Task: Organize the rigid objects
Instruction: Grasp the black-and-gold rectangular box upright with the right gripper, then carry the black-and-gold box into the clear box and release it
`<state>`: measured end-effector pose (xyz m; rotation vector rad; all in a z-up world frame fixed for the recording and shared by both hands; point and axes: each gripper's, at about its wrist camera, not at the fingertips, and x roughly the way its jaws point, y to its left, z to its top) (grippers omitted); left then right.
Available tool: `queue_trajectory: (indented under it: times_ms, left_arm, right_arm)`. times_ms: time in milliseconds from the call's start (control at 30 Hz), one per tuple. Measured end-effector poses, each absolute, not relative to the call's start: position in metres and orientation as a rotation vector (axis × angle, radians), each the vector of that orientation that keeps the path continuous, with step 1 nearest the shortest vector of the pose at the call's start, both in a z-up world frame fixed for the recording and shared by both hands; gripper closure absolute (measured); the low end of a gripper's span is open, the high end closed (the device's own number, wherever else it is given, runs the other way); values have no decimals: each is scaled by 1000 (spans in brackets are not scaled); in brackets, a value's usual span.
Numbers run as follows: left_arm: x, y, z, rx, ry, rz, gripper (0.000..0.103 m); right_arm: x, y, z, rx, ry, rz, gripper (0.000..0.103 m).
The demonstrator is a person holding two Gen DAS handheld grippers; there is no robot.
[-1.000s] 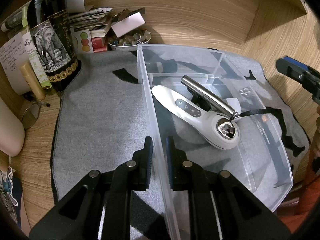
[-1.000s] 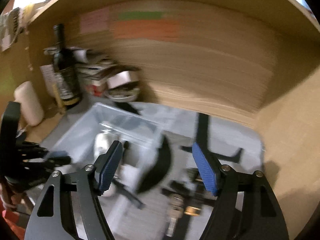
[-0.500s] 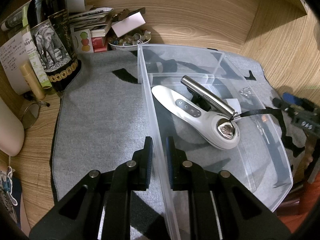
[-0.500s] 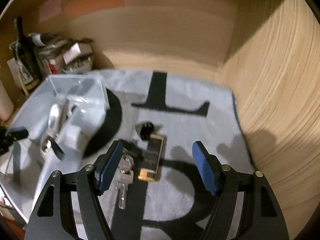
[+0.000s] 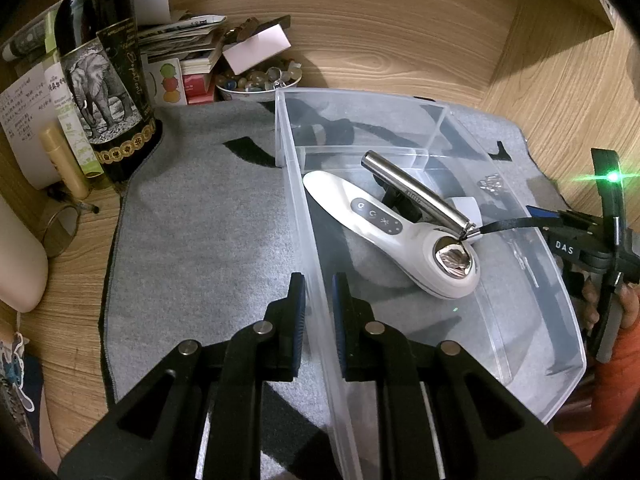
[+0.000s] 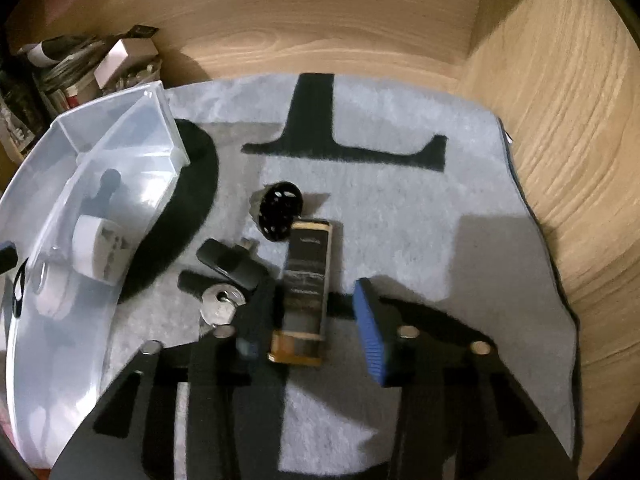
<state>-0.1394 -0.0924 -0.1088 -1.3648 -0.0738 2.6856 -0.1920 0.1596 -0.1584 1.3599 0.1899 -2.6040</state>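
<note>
The left tool [image 5: 318, 312] stays clenched on the clear bin's [image 5: 532, 240] wall to steady it, while the right tool [image 6: 308, 320] — its jaws just closing, not yet pressing — straddles the flat black case [image 6: 306, 288] on the grey mat [image 6: 420, 216], apparently to lift it binward.

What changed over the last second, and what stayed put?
The right gripper swung away from the clear bin and came down over the black-and-gold box on the grey mat. Its jaws have just been closing around the box; the blue pad is not yet touching it. The left gripper stayed clamped on the bin's wall; the white device and metal tube inside did not move.
</note>
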Motion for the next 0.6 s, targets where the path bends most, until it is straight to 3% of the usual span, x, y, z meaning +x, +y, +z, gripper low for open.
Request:
queue_trajectory:
  times_ms: [600]
  left_arm:
    - [-140, -91, -109, -1363, -75, 2685, 90]
  right_arm:
    - [-168, 157, -109, 1122, 167, -2695, 81]
